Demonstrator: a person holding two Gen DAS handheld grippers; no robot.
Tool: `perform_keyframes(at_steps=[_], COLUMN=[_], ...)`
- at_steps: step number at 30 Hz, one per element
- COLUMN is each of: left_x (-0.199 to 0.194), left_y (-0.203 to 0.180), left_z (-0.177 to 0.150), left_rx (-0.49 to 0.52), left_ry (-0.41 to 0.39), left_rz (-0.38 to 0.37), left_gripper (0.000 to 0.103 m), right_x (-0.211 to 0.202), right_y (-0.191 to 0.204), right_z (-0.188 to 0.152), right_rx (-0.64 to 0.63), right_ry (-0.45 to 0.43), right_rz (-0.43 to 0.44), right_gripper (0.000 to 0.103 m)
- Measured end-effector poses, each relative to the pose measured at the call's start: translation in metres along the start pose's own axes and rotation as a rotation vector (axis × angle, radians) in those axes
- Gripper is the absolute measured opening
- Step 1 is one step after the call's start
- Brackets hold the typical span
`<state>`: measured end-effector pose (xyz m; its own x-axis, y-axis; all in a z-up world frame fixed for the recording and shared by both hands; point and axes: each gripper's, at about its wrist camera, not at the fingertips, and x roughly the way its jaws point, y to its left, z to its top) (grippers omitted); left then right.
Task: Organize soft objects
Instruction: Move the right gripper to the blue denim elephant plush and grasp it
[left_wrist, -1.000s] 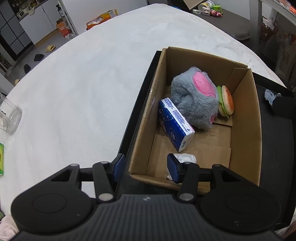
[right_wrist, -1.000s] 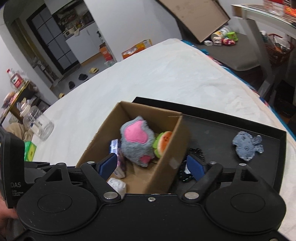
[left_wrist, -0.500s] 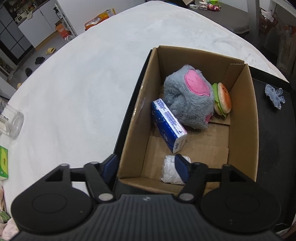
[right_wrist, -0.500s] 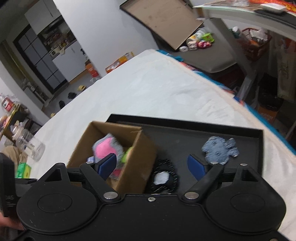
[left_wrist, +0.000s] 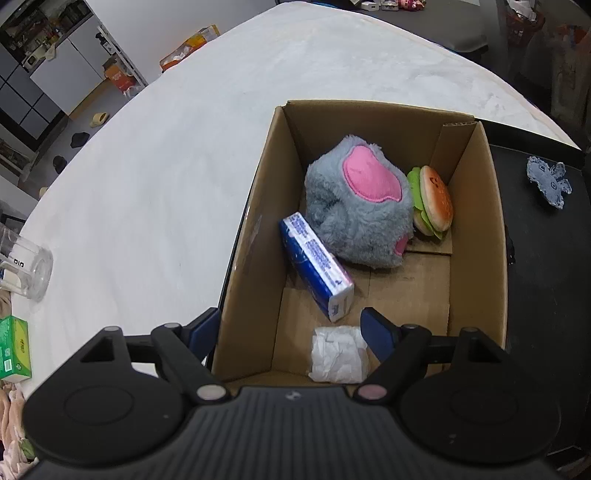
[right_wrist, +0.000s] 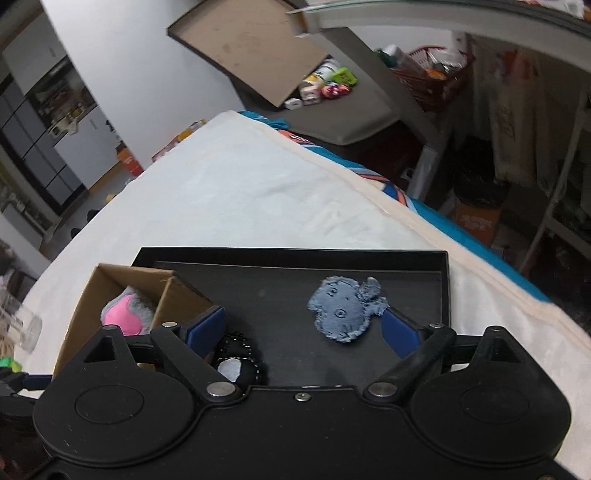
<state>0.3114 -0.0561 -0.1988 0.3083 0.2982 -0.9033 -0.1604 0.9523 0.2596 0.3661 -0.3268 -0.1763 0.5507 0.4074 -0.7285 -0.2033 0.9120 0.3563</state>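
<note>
Reaching for the blue patch

Our left gripper (left_wrist: 286, 326) was opening, nothing gripped, above the tissue wad (left_wrist: 338, 355) in the box (left_wrist: 476, 236); our right gripper (right_wrist: 303, 328) was opening toward the patch (right_wrist: 341, 308) on the tray (right_wrist: 445, 284). We judged a low, centred pinch best.

The box (left_wrist: 476, 236) is plain matt corrugated cardboard. At its twelve o'clock end a shaggy grey plush (left_wrist: 354, 221) carries a smooth pink patch, beside a soft-looking burger toy (left_wrist: 434, 203) (material unclear). The blue pack (left_wrist: 317, 266) looks glossy; the white wad (left_wrist: 338, 354) crinkled. The tray (right_wrist: 280, 291) is smooth matt black.
</note>
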Motion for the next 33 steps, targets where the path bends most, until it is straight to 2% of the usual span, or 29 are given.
perform_keyframes(at_steps=[3, 9, 16, 30, 32, 33], left_x=[0.003, 0.01, 0.014, 0.02, 0.021, 0.021], left_y=[-0.002, -0.004, -0.005, -0.003, -0.003, -0.004], left_z=[0.002, 0.001, 0.006, 0.01, 0.012, 0.012], left_rx=[0.007, 0.014, 0.019, 0.025, 0.028, 0.028], left_ry=[0.003, 0.017, 0.026, 0.047, 0.048, 0.048], left_rz=[0.007, 0.014, 0.015, 0.003, 0.002, 0.002], left_gripper=[0.081, 0.081, 0.081, 0.081, 0.081, 0.081], right_x=[0.004, 0.015, 0.04, 0.076, 0.078, 0.079], right_y=[-0.005, -0.005, -0.008, 0.002, 0.002, 0.002], right_z=[0.001, -0.001, 0.0, -0.007, -0.007, -0.008], right_rx=[0.009, -0.055, -0.062, -0.15, -0.149, -0.147], right_ry=[0.001, -0.003, 0.05, 0.073, 0.078, 0.085], right_rz=[-0.011, -0.08, -0.093, -0.166, -0.161, -0.157], right_gripper=[0.091, 0.089, 0.071, 0.07, 0.065, 0.058])
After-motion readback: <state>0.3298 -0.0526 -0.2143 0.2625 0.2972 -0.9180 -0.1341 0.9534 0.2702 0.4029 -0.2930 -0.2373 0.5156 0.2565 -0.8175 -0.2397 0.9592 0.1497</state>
